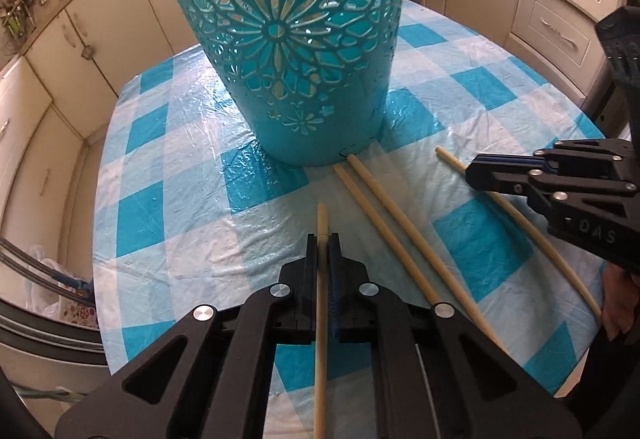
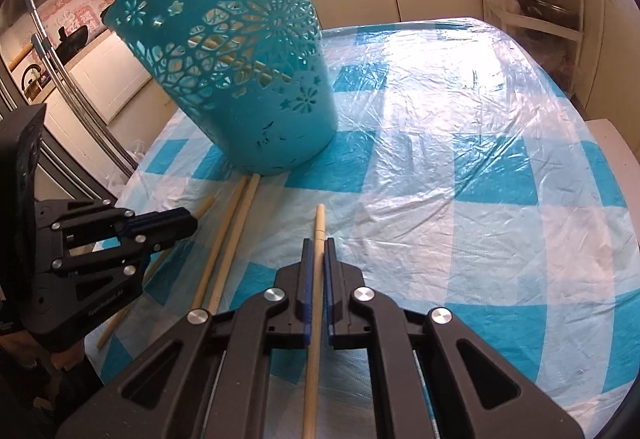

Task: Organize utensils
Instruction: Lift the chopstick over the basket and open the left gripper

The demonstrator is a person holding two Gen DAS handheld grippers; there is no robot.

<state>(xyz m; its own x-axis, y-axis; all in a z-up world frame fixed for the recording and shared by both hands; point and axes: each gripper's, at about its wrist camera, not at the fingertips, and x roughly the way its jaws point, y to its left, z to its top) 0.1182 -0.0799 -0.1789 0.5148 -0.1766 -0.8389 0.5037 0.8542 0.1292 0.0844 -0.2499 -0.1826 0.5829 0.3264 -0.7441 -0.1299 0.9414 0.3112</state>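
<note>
1. Gripping: left gripper (image 1: 322, 239) clamps one stick (image 1: 321, 319); right gripper (image 2: 316, 245) clamps another stick (image 2: 314, 319), both low over the bench (image 2: 460, 167).
2. Next, probably: lift each into the basket (image 1: 288, 39); two sticks (image 1: 384, 223) remain.

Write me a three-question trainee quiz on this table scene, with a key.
1. True or false: the teal basket lies on its side on the checked tablecloth.
2. How many loose wooden sticks lie with an end at the basket's base?
3. The left tongs are: A) open and empty; B) shut on a wooden stick; C) shut on the basket's rim.
Key: 1 false, it stands upright; 2 two; 3 B. The right tongs grip a stick too.
</note>
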